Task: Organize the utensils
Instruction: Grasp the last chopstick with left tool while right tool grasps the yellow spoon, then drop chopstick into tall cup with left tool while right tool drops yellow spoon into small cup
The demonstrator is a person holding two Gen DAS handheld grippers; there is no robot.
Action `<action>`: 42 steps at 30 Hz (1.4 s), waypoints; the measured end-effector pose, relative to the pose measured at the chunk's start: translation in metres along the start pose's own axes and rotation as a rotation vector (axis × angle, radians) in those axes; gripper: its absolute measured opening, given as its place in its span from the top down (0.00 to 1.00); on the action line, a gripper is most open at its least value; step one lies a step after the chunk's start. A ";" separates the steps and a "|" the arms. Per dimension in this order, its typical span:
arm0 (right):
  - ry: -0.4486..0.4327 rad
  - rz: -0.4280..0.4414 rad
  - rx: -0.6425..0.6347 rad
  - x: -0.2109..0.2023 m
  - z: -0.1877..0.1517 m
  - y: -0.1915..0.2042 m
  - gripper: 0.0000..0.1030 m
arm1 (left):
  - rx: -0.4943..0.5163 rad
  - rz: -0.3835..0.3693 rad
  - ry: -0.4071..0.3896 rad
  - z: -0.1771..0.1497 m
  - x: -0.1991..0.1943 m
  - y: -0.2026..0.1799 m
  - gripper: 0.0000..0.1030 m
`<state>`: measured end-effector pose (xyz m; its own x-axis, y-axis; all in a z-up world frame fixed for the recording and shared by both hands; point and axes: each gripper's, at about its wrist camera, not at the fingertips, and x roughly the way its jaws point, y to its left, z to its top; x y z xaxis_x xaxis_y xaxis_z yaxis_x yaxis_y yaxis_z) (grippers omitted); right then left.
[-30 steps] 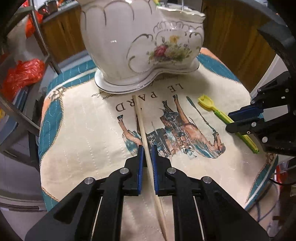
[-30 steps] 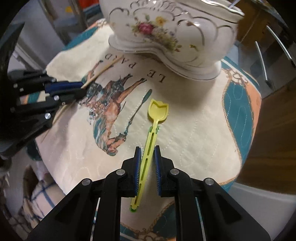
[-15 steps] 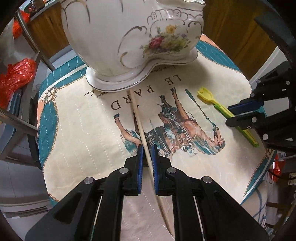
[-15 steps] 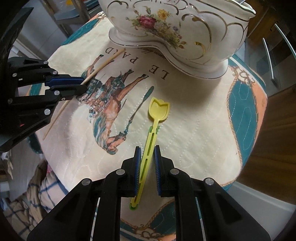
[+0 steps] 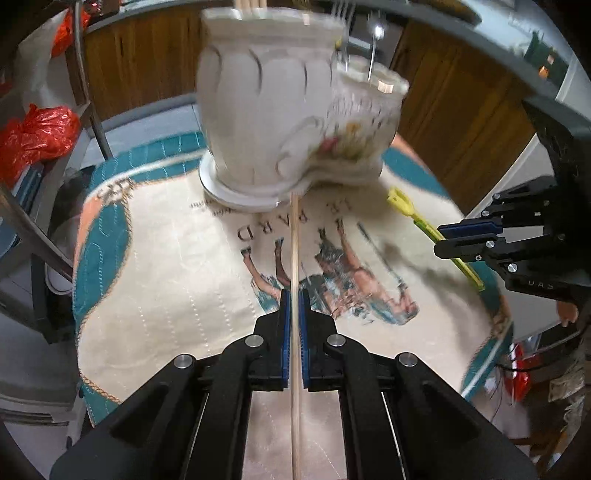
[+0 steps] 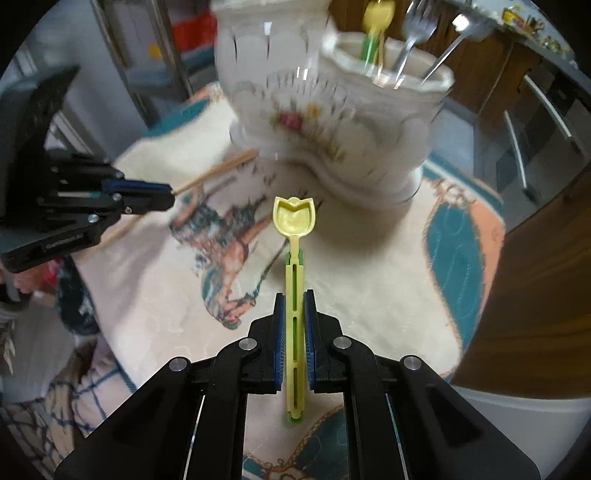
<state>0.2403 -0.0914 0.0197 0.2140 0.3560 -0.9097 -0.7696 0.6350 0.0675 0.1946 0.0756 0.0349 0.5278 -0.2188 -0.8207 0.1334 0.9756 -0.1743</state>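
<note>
While my left tool (image 5: 292,306) clamps a chopstick (image 5: 294,243) and my right tool (image 6: 294,310) closes on a yellow spoon (image 6: 294,236), the ceramic holder (image 6: 332,122) contains forks (image 6: 413,33), a spoon, chopsticks.

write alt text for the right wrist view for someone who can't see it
The right gripper is shut on the handle of a yellow tulip-shaped spoon, pointing it toward a white floral ceramic holder that already contains forks and another yellow spoon. At left, the left gripper holds a wooden chopstick above the quilted horse-print mat.
</note>
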 end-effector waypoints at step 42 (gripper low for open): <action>-0.696 0.161 0.236 -0.082 0.077 -0.083 0.90 | -0.189 -0.117 -0.858 0.130 -0.080 0.023 0.96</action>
<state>0.3327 -0.1202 0.1204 0.5009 0.7581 -0.4175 -0.6907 0.6408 0.3350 0.2641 0.1138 0.1673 0.9767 -0.1814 -0.1145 0.1254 0.9159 -0.3813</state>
